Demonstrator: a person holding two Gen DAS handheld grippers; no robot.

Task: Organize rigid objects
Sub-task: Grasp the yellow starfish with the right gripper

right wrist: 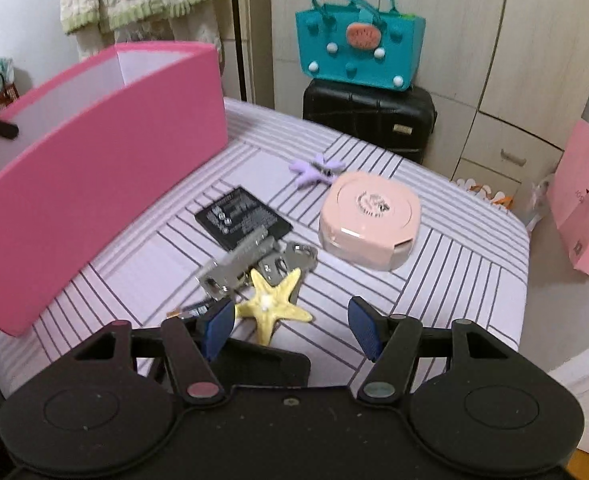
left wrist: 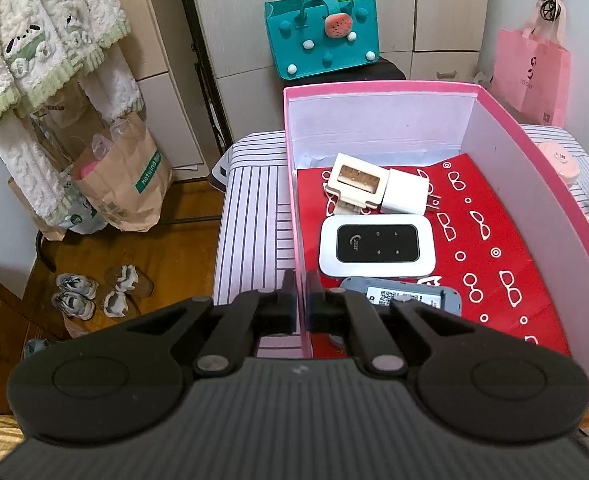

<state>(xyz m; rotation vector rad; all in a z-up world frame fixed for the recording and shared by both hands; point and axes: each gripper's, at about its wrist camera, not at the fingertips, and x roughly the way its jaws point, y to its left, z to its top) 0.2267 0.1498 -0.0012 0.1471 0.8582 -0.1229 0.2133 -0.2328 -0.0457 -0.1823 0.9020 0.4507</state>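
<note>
My left gripper point(left wrist: 302, 306) is shut on the left wall of the pink box point(left wrist: 534, 168), one finger on each side of it. Inside, on red printed paper point(left wrist: 494, 240), lie a white pocket router point(left wrist: 374, 246), a white charger plug point(left wrist: 406, 192), a beige adapter point(left wrist: 354, 182) and a grey device point(left wrist: 406, 298). My right gripper point(right wrist: 292, 326) is open, low over a yellow starfish point(right wrist: 272, 304) that lies just ahead of its blue pads point(right wrist: 218, 324). Beside the starfish are metal keys point(right wrist: 238, 264), a black battery point(right wrist: 242, 218), a pink round case point(right wrist: 370, 220) and a purple clip point(right wrist: 314, 172). The pink box point(right wrist: 94, 184) stands to their left.
Everything rests on a striped bed sheet point(right wrist: 434, 280). Behind its far edge a teal bag point(right wrist: 358, 52) sits on a black suitcase point(right wrist: 370, 120). A pink paper bag point(right wrist: 586, 208) hangs at the right. Brown paper bags point(left wrist: 126, 188) and shoes point(left wrist: 94, 292) are on the floor at the left.
</note>
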